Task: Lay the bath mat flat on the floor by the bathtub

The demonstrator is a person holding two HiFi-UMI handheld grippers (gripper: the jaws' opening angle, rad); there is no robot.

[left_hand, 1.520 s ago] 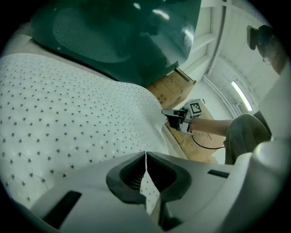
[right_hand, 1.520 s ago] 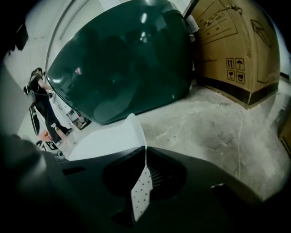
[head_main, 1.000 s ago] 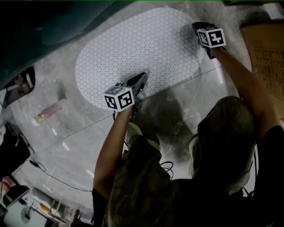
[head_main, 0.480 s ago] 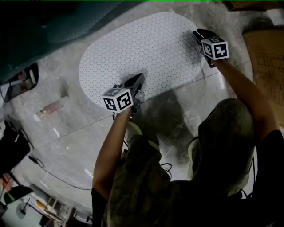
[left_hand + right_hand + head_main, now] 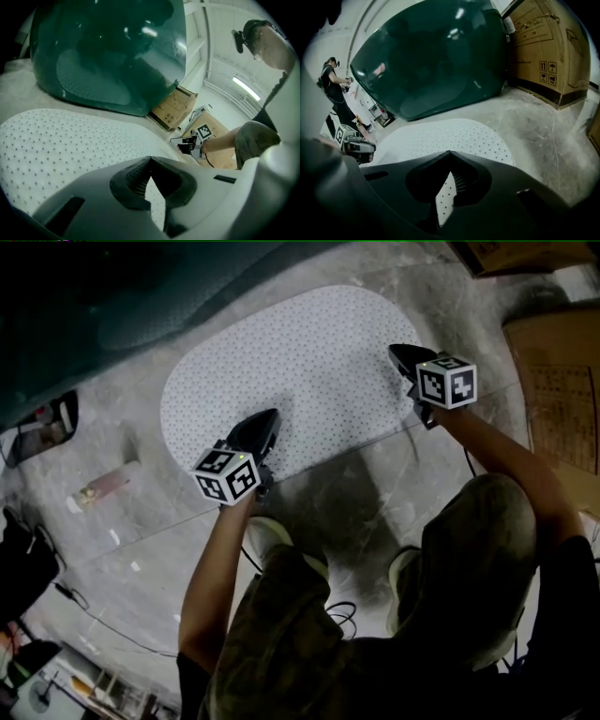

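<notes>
grey marbled stone floor [image 5: 141, 549], dark green glossy tub [image 5: 112, 296]; white dotted oval bath mat [image 5: 291, 362] lies flat, long axis along tub; left gripper [image 5: 270, 416] and right gripper [image 5: 395, 351] clenched, empty.

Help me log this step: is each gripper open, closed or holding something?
Left gripper: closed, nothing between its jaws, over the mat.
Right gripper: closed, holding nothing.

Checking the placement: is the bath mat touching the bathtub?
Apart. The head view shows a strip of bare floor between the bath mat and the bathtub; the right gripper view shows it too.
</notes>
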